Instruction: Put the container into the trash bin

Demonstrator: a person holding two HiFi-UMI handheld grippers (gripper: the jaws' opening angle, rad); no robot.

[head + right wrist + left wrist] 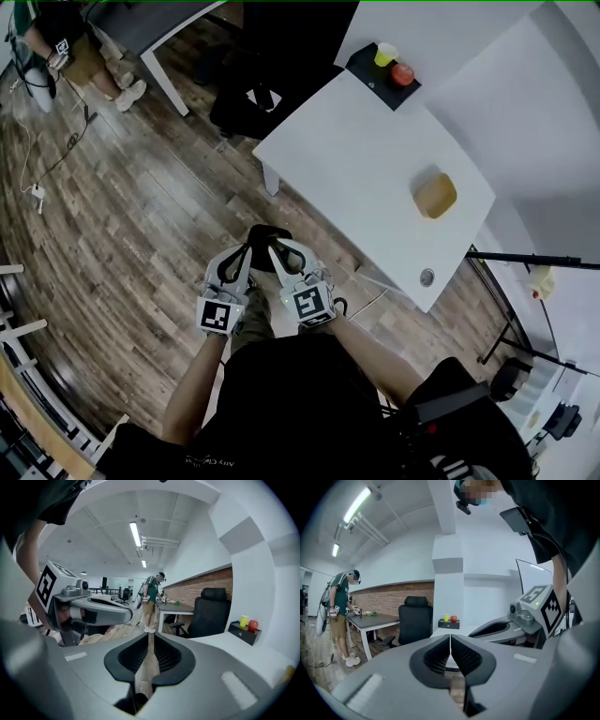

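Table (356, 155) white, container (436, 195) on it | floor (141, 234) wood planks | left gripper (248, 249), right gripper (275, 250) both closed, empty

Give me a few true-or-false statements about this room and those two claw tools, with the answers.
1. The tan container lies on the white table. True.
2. The left gripper grips the container. False: its jaws are together, with nothing between them.
3. A yellow cup stands beside a red round thing on a black box. True.
4. The right gripper stands wide open. False: its jaws are together and empty.
5. Nobody else is in the room. False: another person stands by a dark desk.
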